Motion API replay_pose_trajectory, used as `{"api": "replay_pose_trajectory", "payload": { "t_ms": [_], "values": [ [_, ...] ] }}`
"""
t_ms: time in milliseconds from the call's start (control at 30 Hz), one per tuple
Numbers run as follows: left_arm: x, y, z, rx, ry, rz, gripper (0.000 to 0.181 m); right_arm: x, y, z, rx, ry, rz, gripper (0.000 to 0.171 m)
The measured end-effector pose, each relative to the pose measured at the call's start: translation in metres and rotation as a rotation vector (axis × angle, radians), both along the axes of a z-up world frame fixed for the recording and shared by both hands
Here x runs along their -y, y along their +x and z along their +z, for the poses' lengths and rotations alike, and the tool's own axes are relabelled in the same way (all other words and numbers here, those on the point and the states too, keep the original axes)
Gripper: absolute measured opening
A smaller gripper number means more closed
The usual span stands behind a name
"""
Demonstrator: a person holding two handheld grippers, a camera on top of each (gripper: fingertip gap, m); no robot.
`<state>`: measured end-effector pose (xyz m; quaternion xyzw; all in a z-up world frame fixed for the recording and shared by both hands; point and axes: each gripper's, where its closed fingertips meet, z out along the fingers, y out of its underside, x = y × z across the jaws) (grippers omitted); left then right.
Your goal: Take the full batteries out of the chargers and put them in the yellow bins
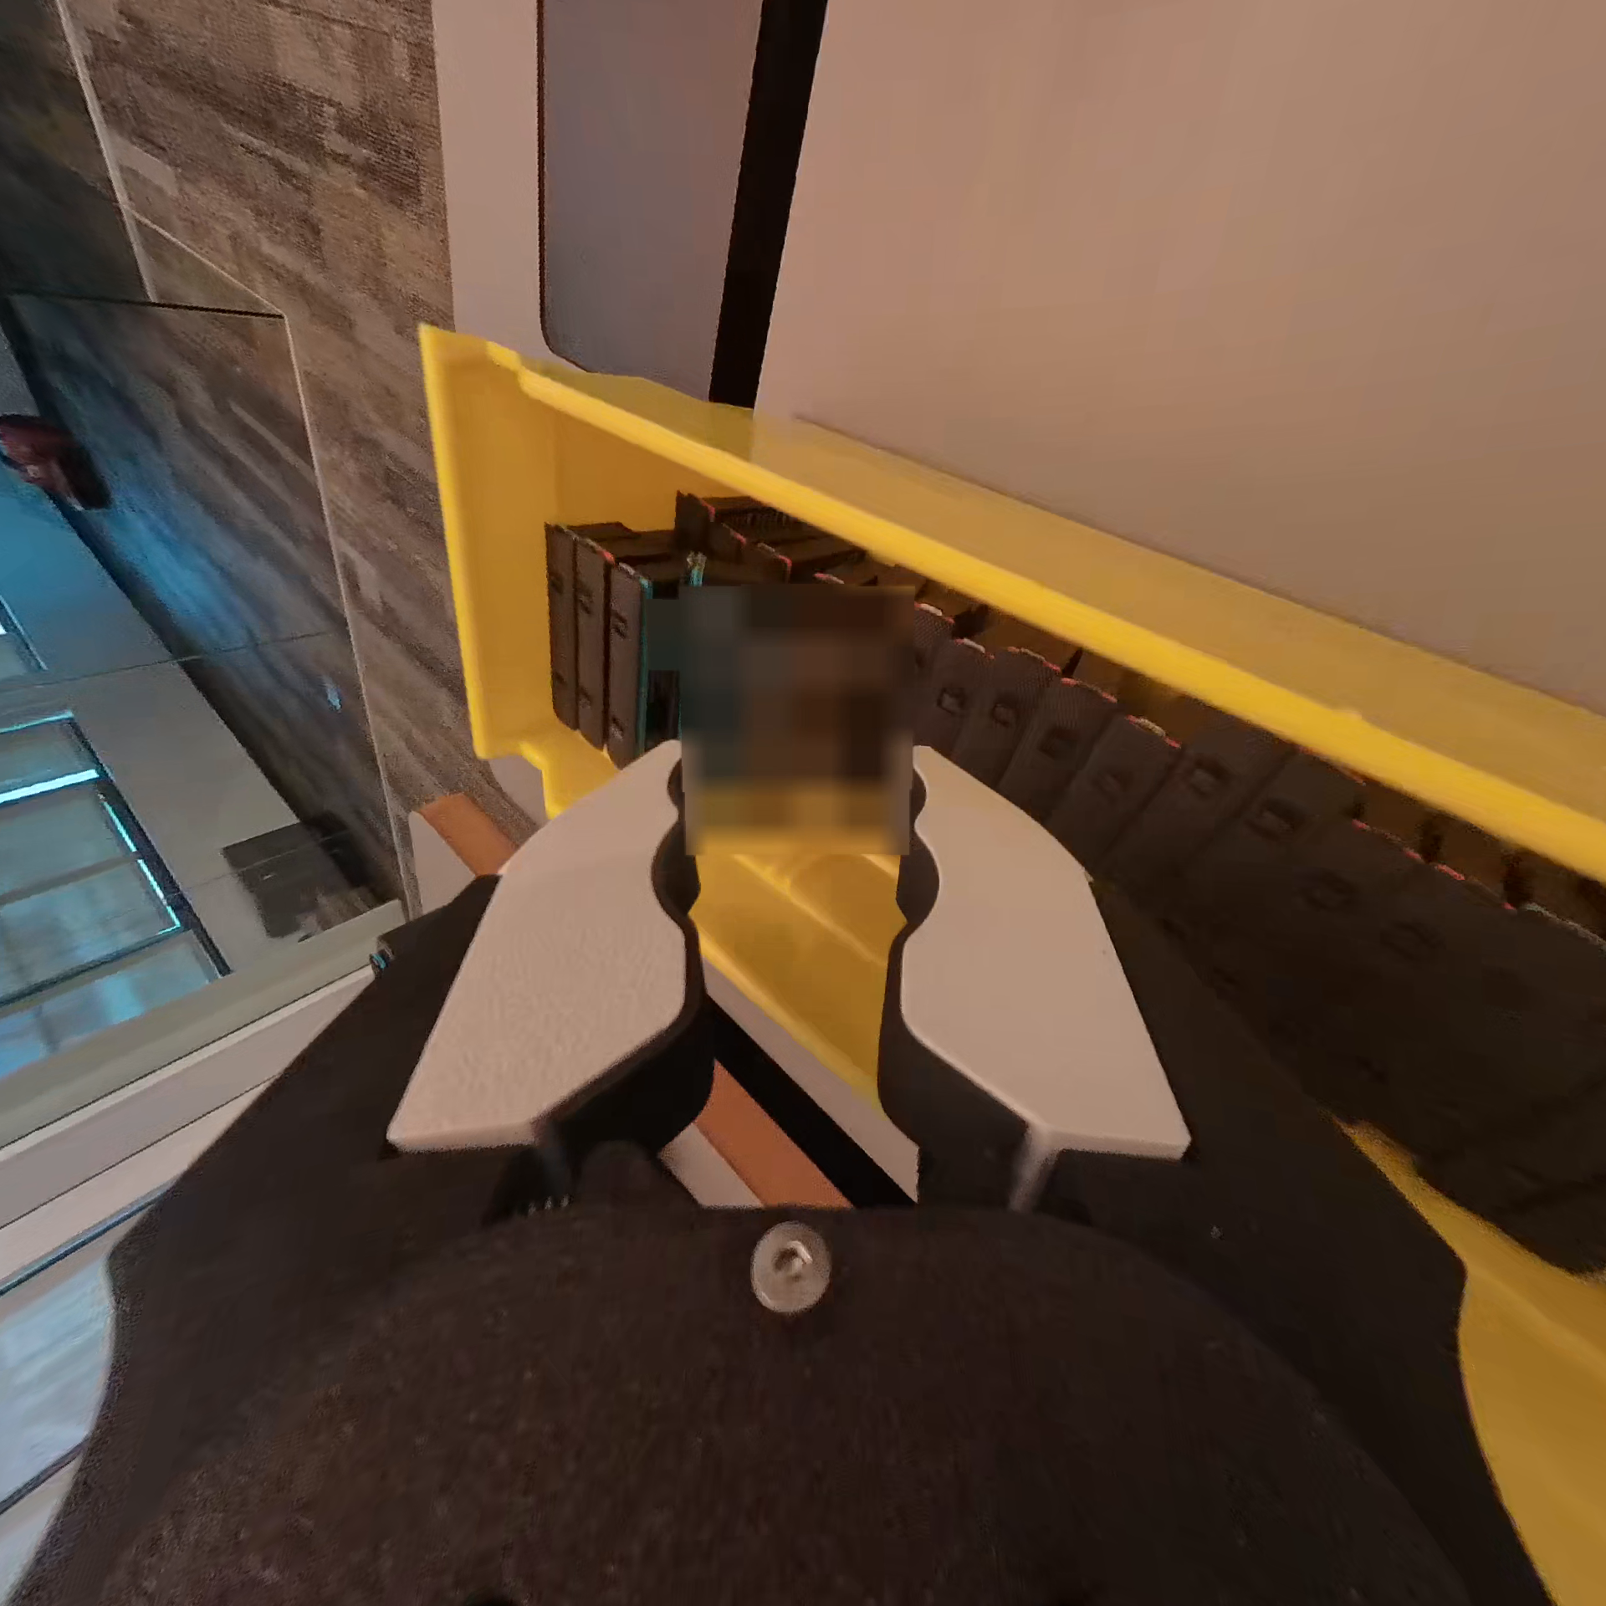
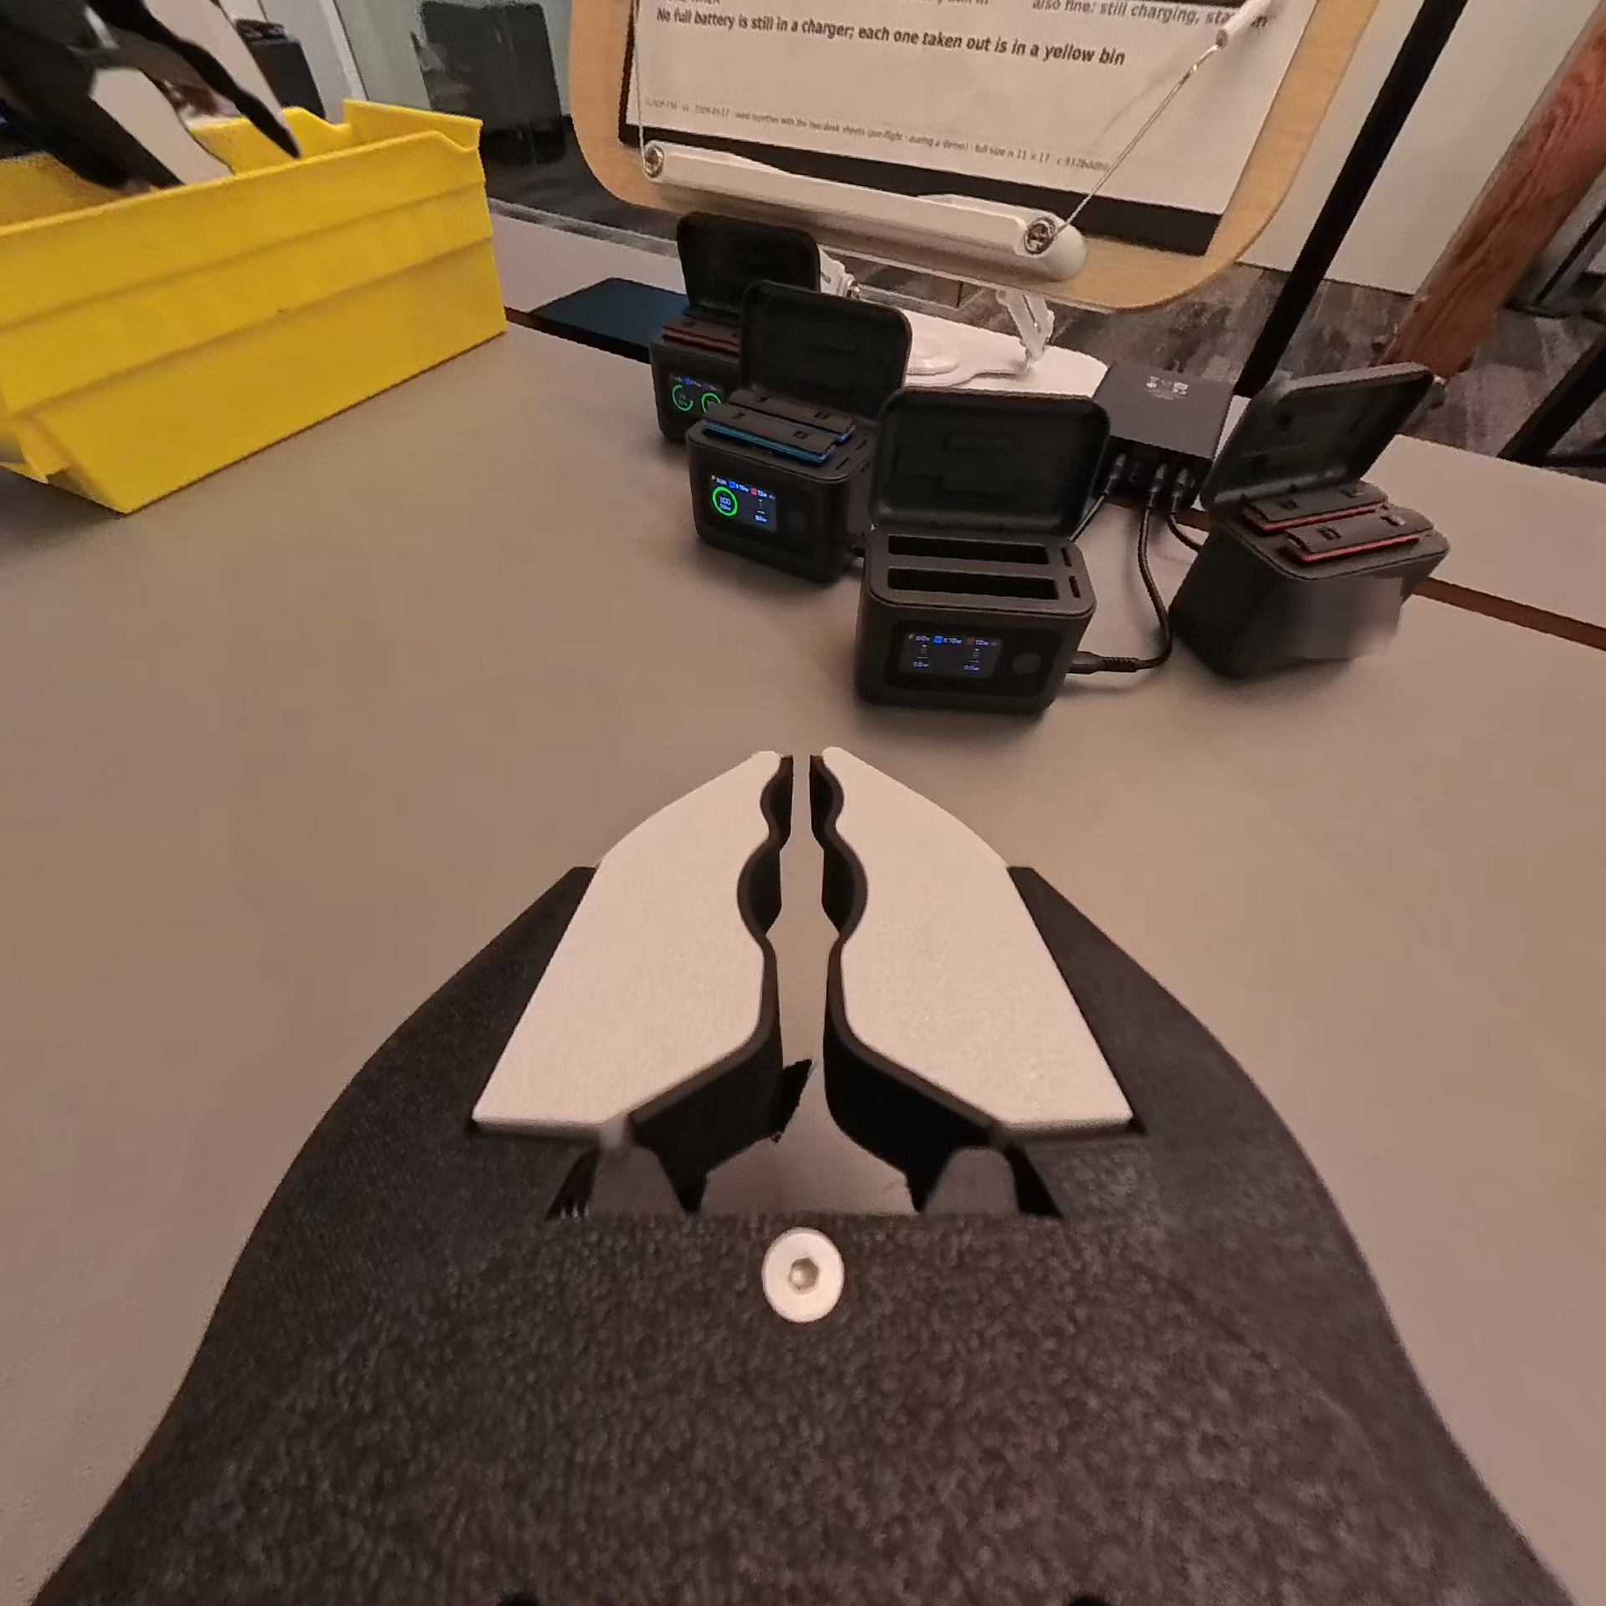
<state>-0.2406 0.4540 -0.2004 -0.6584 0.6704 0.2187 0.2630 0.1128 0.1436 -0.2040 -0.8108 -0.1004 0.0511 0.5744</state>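
A grey bench [image 2: 348,695] with a thin brown seam is seen in the right wrist view, with a sign board behind it and patterned carpet beyond. 4 black chargers [image 2: 965,600] with raised lids are grouped on it near a black power hub [image 2: 1164,417], and a yellow bin [image 2: 243,348] is set at the far left. The right claw [image 2: 801,760] is held low over bare bench, its tips nearly together and nothing between them, well short of the nearest charger, whose 2 slots are seen empty. In the left wrist view the left claw [image 1: 795,782] is held at the open yellow bin [image 1: 1043,539], clamped on a battery [image 1: 669,695]. That battery is mostly covered by a mosaic patch, so only its left edge is seen. Rows of black batteries [image 1: 1130,747] are stood on edge inside, the right-hand ones cut off and blurred
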Motion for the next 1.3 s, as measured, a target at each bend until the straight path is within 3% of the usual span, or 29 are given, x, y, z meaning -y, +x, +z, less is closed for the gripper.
{"api": "replay_pose_trajectory", "payload": {
  "t_ms": [233, 500, 667, 767, 867, 1033, 1133, 1300],
  "values": [
    [-0.017, -0.004, -0.020, -0.092, 0.003, -0.013, 0.045, -0.001, 0.003, -0.002, -0.007, -0.008, -0.006, 0.003],
    [-0.025, -0.001, -0.019, -0.125, 0.077, -0.073, 0.041, -0.001, 0.002, 0.000, -0.018, -0.004, 0.001, 0.004],
    [-0.019, 0.005, -0.010, -0.036, 0.143, -0.106, 0.042, 0.000, 0.002, 0.002, -0.019, 0.003, 0.001, 0.004],
    [-0.007, 0.010, 0.018, 0.076, 0.210, -0.118, 0.042, 0.001, 0.000, 0.005, -0.017, 0.019, 0.015, 0.005],
    [0.026, 0.035, 0.065, 0.271, 0.326, -0.174, 0.042, 0.002, -0.008, 0.015, -0.014, 0.060, 0.062, 0.010],
    [0.130, 0.109, 0.125, 0.479, 0.514, -0.389, 0.041, 0.010, -0.027, 0.037, -0.020, 0.137, 0.176, 0.017],
    [0.197, 0.163, 0.128, 0.557, 0.545, -0.519, 0.041, 0.015, -0.041, 0.052, 0.009, 0.181, 0.243, 0.018],
    [0.283, 0.252, 0.102, 0.581, 0.526, -0.713, 0.041, 0.019, -0.057, 0.082, 0.086, 0.269, 0.295, 0.022]
  ]
}}
